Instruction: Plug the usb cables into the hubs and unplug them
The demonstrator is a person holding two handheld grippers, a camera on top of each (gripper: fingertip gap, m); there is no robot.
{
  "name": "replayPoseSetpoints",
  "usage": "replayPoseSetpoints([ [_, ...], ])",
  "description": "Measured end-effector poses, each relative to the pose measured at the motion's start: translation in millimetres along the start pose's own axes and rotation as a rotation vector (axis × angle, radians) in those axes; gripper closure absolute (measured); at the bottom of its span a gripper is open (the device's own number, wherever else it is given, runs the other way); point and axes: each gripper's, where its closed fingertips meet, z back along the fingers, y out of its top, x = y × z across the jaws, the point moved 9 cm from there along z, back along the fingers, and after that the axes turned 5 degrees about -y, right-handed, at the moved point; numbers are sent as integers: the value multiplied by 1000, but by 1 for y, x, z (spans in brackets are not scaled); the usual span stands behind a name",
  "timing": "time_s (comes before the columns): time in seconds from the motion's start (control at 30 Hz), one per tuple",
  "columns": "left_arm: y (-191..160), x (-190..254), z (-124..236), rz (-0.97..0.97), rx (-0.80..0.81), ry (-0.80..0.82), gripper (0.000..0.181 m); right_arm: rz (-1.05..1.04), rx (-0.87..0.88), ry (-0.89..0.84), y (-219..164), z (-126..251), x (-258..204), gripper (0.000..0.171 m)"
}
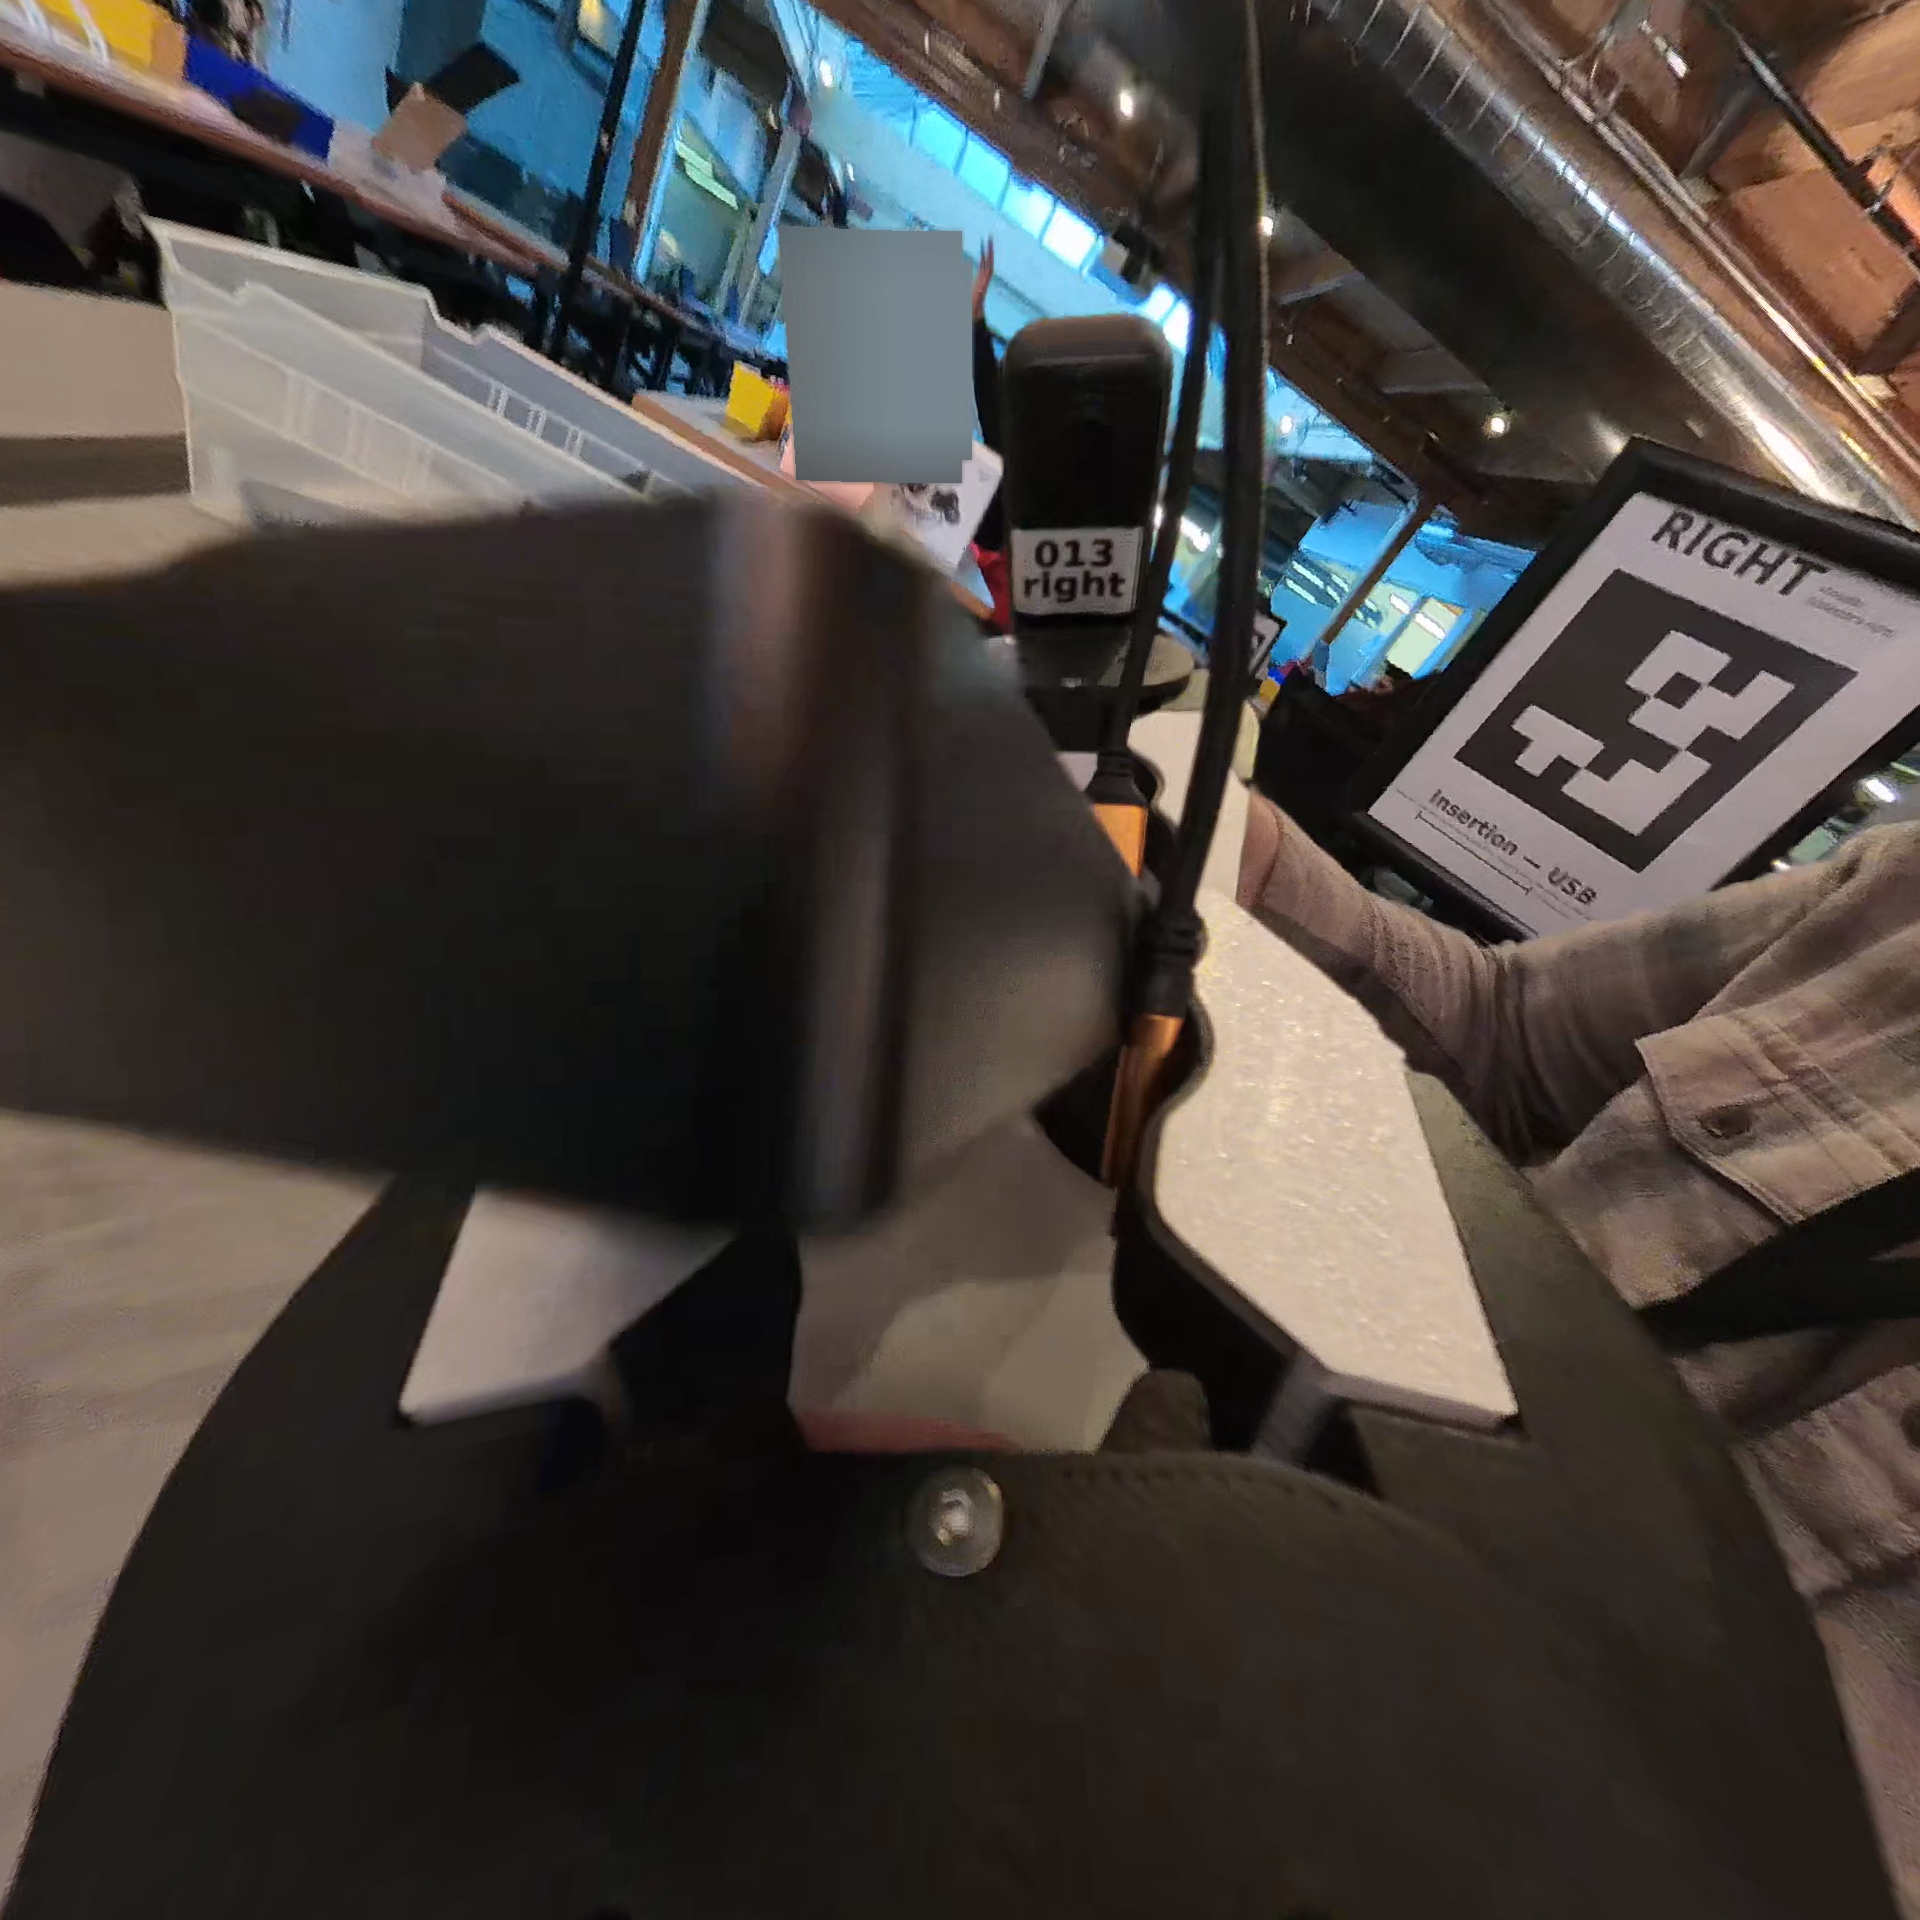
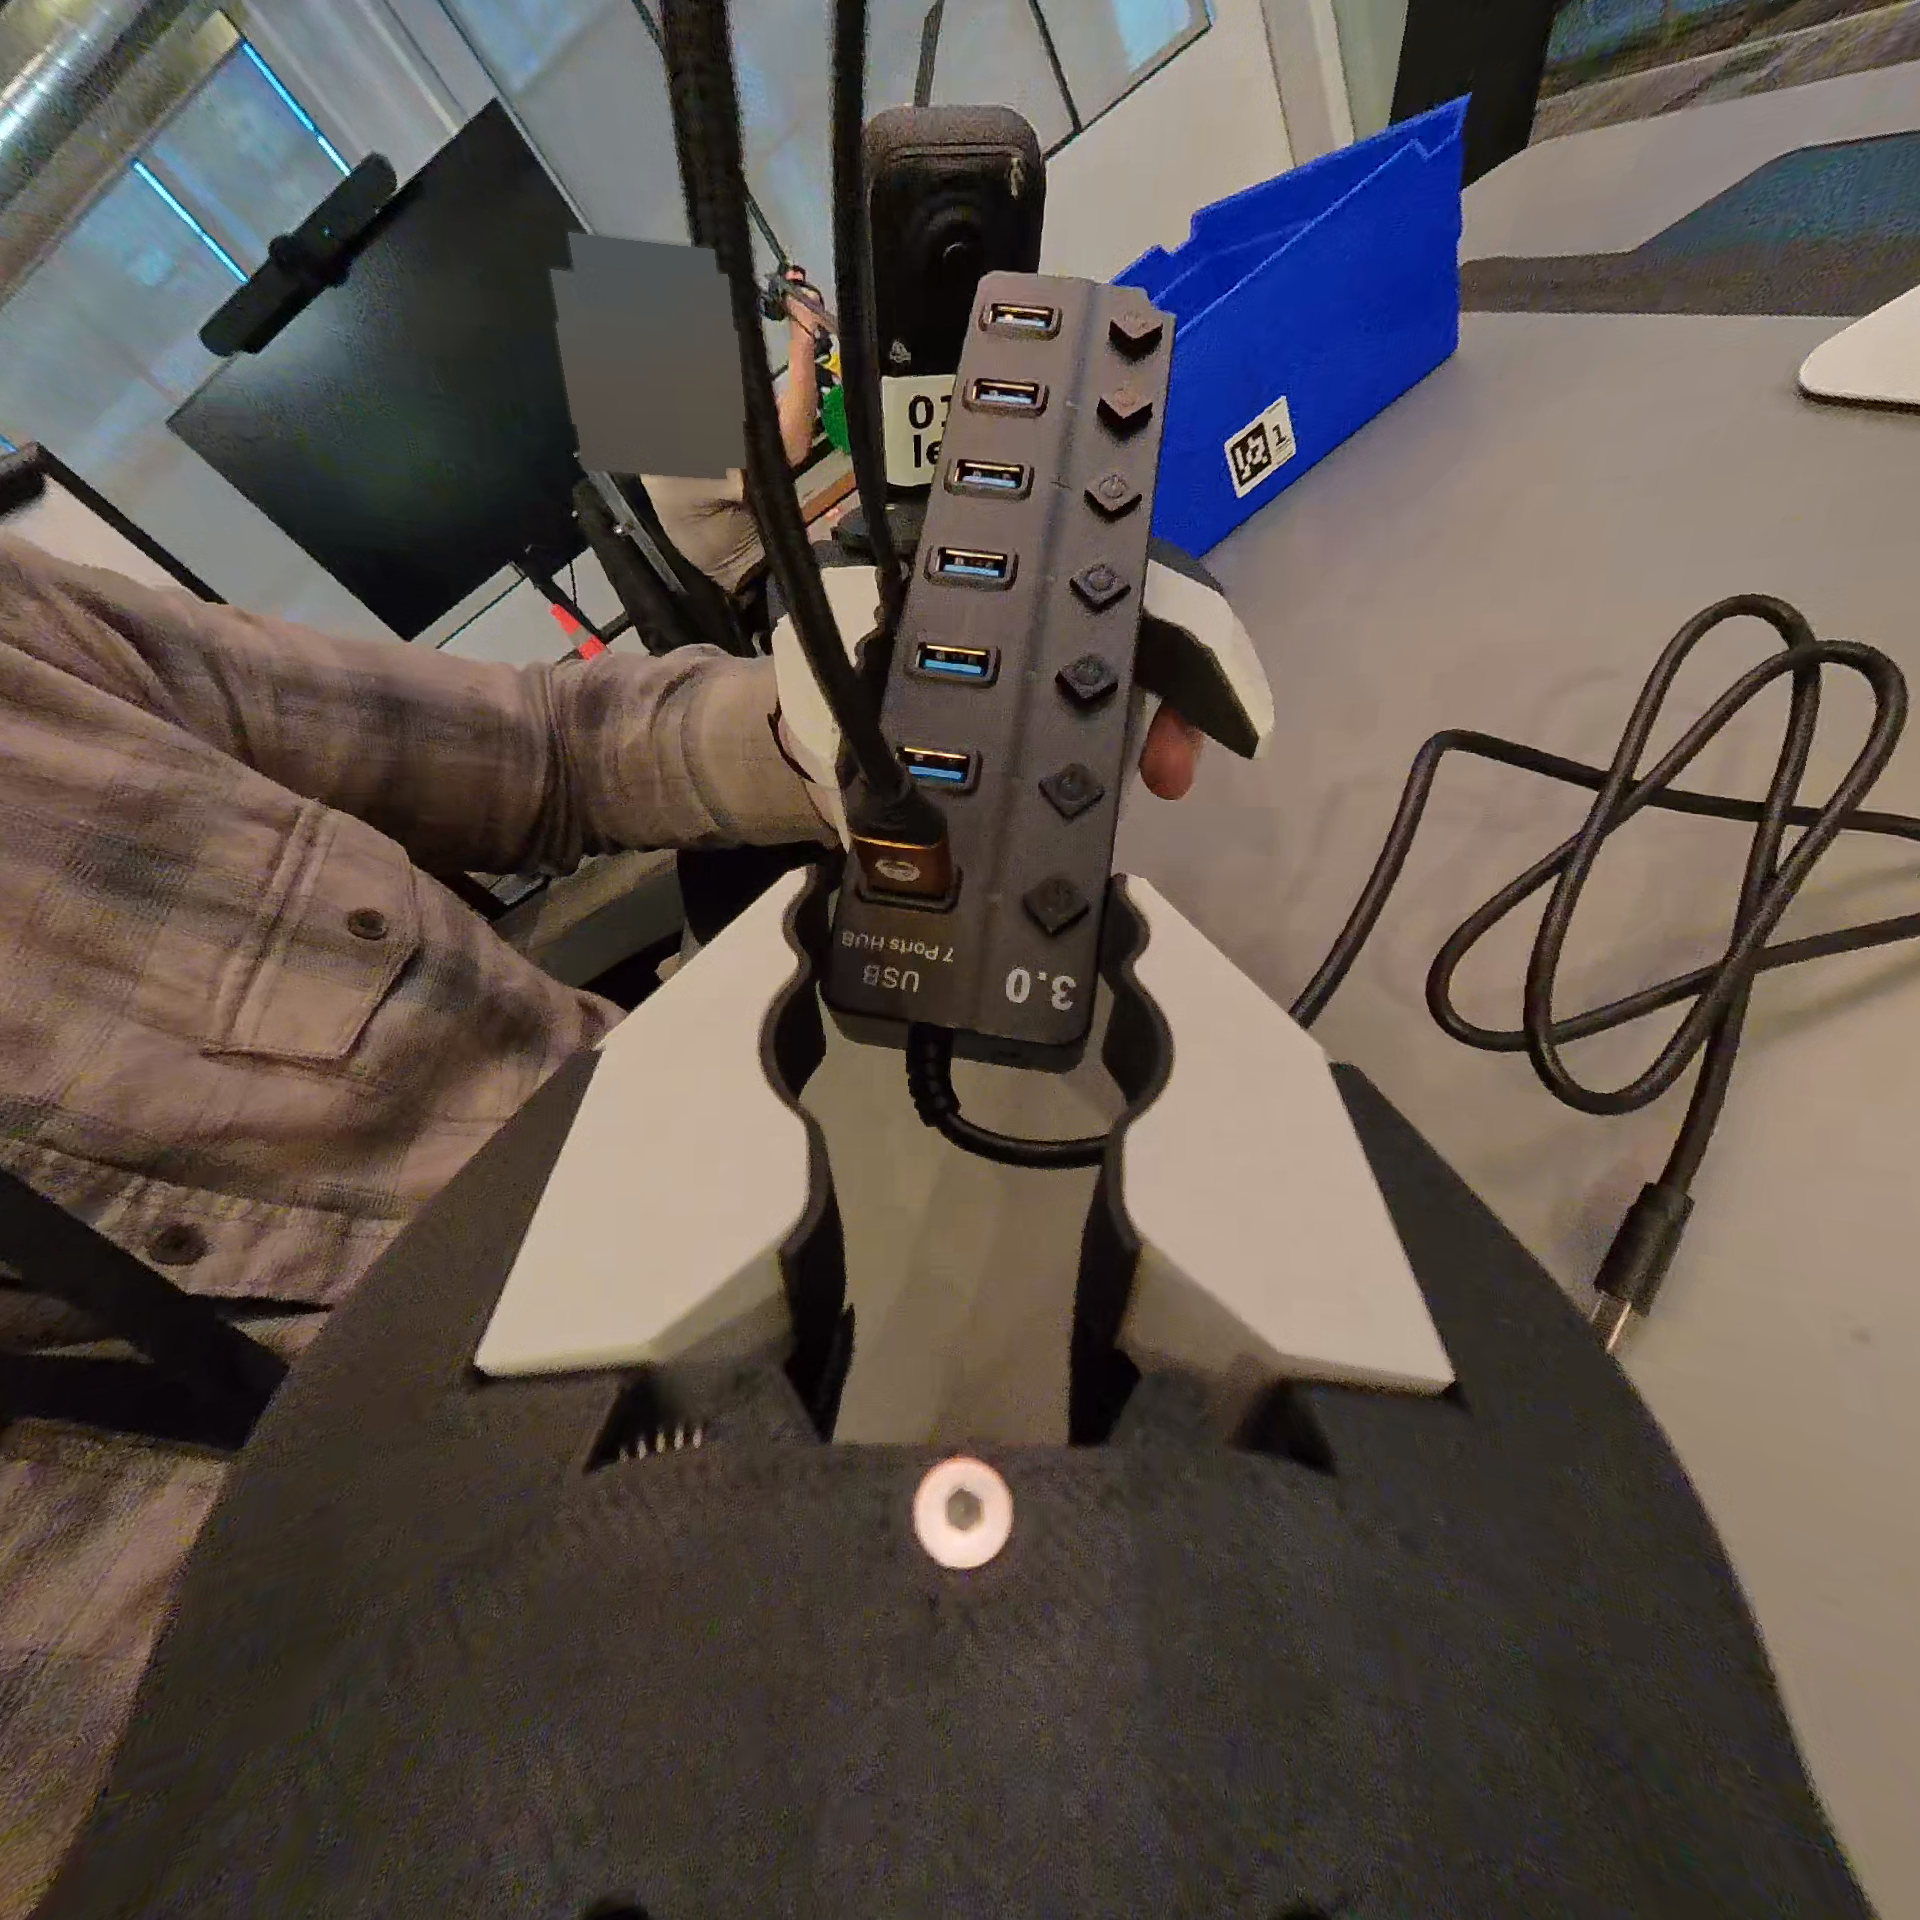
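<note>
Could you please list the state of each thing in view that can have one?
USB hub: held off the table, gripped at both ends.
Orange-collared USB plug: seated in the hub port nearest the right gripper; the six other ports are empty.
Right gripper: shut on the hub's near end.
Left gripper: shut on the hub's far part.
Loose black cable: coiled on the table, unplugged.
Blue bin: looks empty.

The blurred hub [image 1: 520, 852] hides the left gripper's [image 1: 935, 1195] jaws in the left wrist view.
</note>
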Motion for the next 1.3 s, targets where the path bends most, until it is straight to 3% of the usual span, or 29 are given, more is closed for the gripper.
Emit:
replayPoseSetpoints([
  [0.03,1,1,-1,-6,21,6,106,10,-25,4,0,0,0,121],
  [0.4,18,7,-2,-137,67,63,110,140,-20,-29,13,-1,3,121],
  [0.5,24,6,1,-173,73,83,111,200,-2,-77,15,2,5,98],
  [0.6,31,3,8,-198,93,106,121,269,4,-128,17,9,5,93],
  [0.83,29,-3,6,-256,3,105,122,287,-15,-138,20,15,12,107],
  [0.93,33,0,4,-311,-39,102,122,345,-26,-147,22,19,16,103],
  [1.1,44,5,0,-374,-80,69,122,424,-41,-127,27,12,6,128],
  [1.23,48,8,-7,-400,-146,15,122,410,-14,-63,28,9,8,131],
  [1.3,50,10,-10,-420,-167,1,122,401,8,-33,29,8,10,144],
])
